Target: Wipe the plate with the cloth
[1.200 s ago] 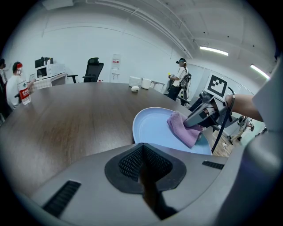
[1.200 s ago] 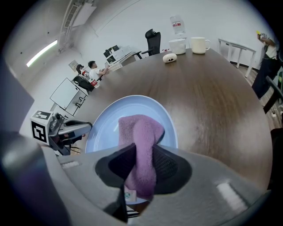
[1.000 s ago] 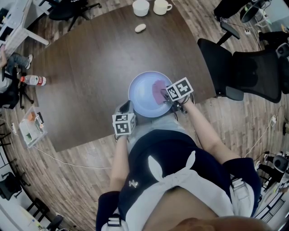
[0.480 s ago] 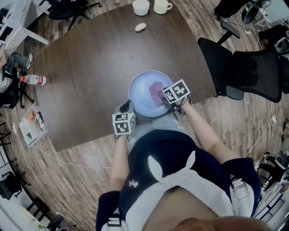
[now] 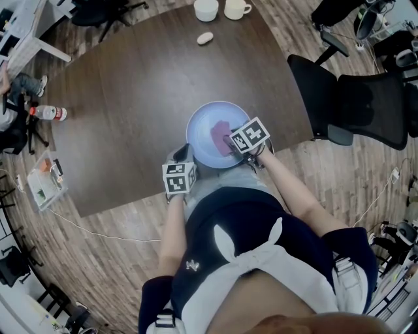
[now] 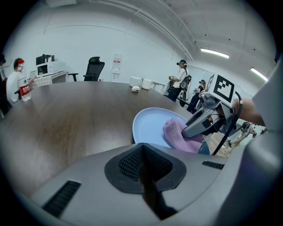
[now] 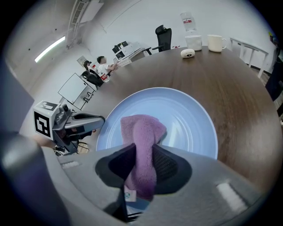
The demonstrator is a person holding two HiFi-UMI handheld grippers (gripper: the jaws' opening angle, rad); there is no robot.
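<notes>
purple terry cloth (image 7: 139, 145), pinched between the jaws of the right claw (image 7: 140, 167), with a small label tag hanging at its lower end. spreads forward from the jaws onto the pale blue plate (image 7: 185, 115), bunched on the plate's flat inner floor. from the head view, lies on the near right part of the plate, under the right claw's marker cube. plate on the dark wood counter (image 5: 130, 98), close to the front edge and to the person's body.

left claw (image 6: 142, 162) closed up, jaws pressed together with nothing between them. held just beside the plate's near left rim; cannot tell whether touching it. looks across the plate toward the right claw and the cloth.

farther off, at the counter's far edge: a white cup (image 5: 206, 9) and a white mug (image 5: 235, 8) side by side, with a small pale oval object (image 5: 205, 38) just in front of them. at the counter's left corner, a bottle with a red label (image 5: 49, 113). beside the counter's right side, on the wooden floor, a black office chair (image 5: 353, 104).
</notes>
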